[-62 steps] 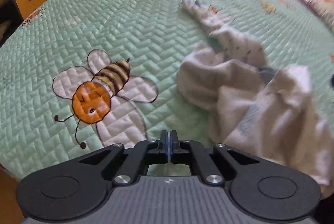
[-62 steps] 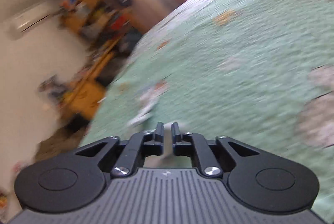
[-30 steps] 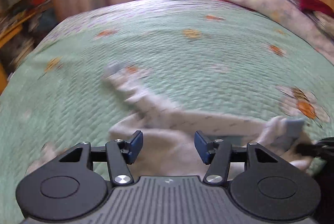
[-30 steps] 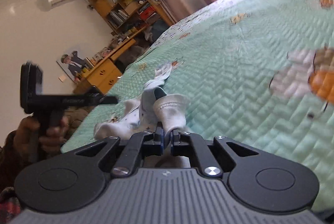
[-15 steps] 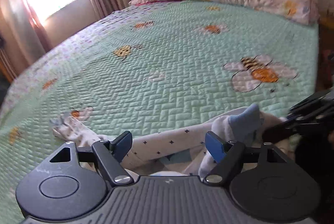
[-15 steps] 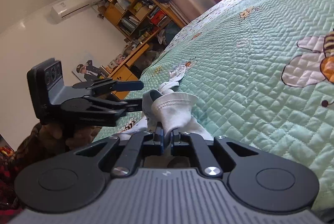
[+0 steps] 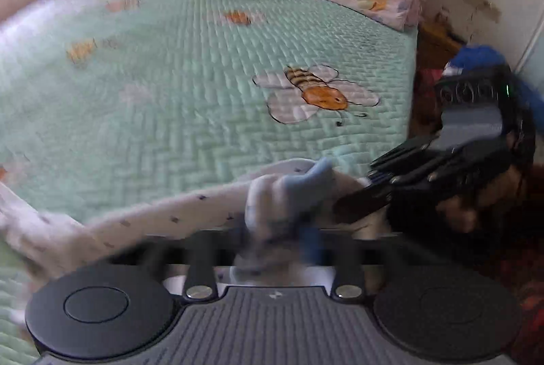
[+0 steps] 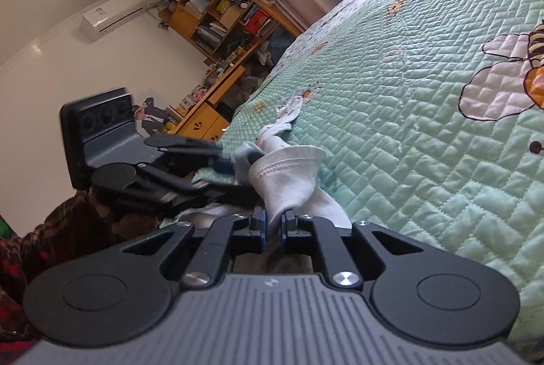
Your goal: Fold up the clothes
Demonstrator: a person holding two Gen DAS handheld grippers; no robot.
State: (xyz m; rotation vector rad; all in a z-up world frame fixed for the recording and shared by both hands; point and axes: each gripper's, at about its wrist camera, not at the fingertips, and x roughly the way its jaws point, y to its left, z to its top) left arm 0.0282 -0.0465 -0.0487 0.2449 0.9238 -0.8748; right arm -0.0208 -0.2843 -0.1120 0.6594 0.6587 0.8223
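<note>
The green quilted bed (image 8: 425,133) carries the white garment (image 7: 142,218) along its near edge. The left tool (image 7: 272,235), wide a moment ago, is closing on a bunched fold (blurred), while the right tool (image 8: 272,225) eases open around the cuff (image 8: 289,174): a handover, likely.

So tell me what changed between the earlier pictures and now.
The left gripper swung away from the bee-print side of the bed, came in beside the right gripper with its jaws wide, and those jaws are now closing on the white garment near its blue-tipped end. The right gripper's jaws are opening slightly, cloth still between them. The green quilt stayed as it was.
</note>
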